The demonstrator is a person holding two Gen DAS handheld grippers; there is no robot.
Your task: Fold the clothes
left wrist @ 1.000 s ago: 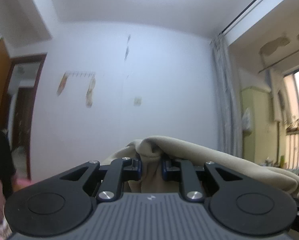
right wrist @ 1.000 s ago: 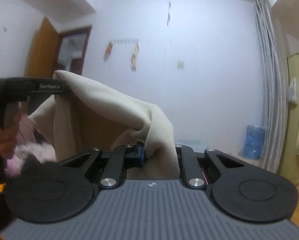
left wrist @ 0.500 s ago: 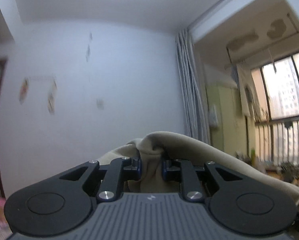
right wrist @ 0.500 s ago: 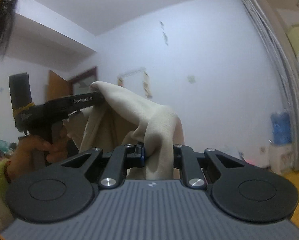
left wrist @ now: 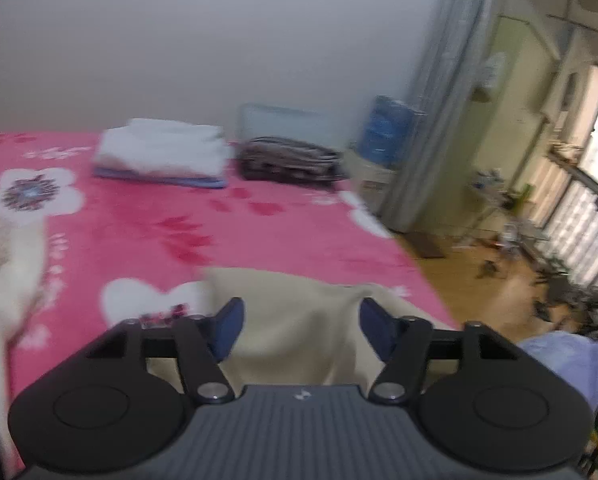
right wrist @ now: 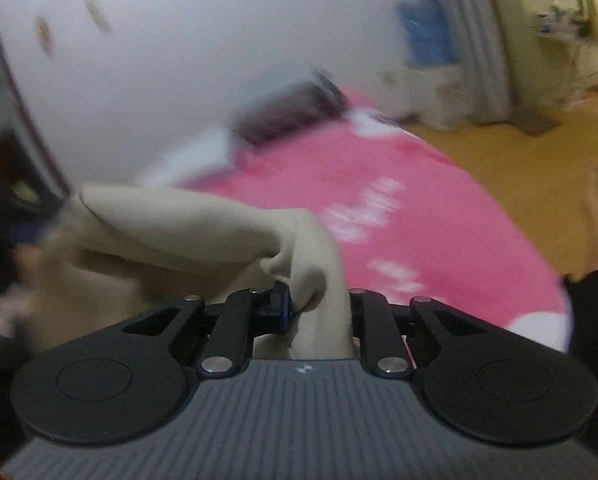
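Observation:
A beige garment (left wrist: 295, 312) lies on the pink flowered bed (left wrist: 227, 232) just below my left gripper (left wrist: 301, 320), which is open, its blue pads wide apart and holding nothing. In the right wrist view my right gripper (right wrist: 315, 308) is shut on a bunched fold of the beige garment (right wrist: 203, 236). The cloth stretches from it to the left, where it blurs. The right gripper's far finger is hidden by the cloth.
A stack of folded white and blue clothes (left wrist: 159, 152) and a dark folded pile (left wrist: 291, 160) sit at the bed's far edge by the wall. A blue water bottle (left wrist: 387, 128), curtain and wooden floor (left wrist: 479, 280) lie to the right. A cream garment (left wrist: 3, 260) lies at the left.
Both grippers swung down from facing the wall to facing the bed. My left gripper opened and let go of the beige garment. The right stayed shut on it.

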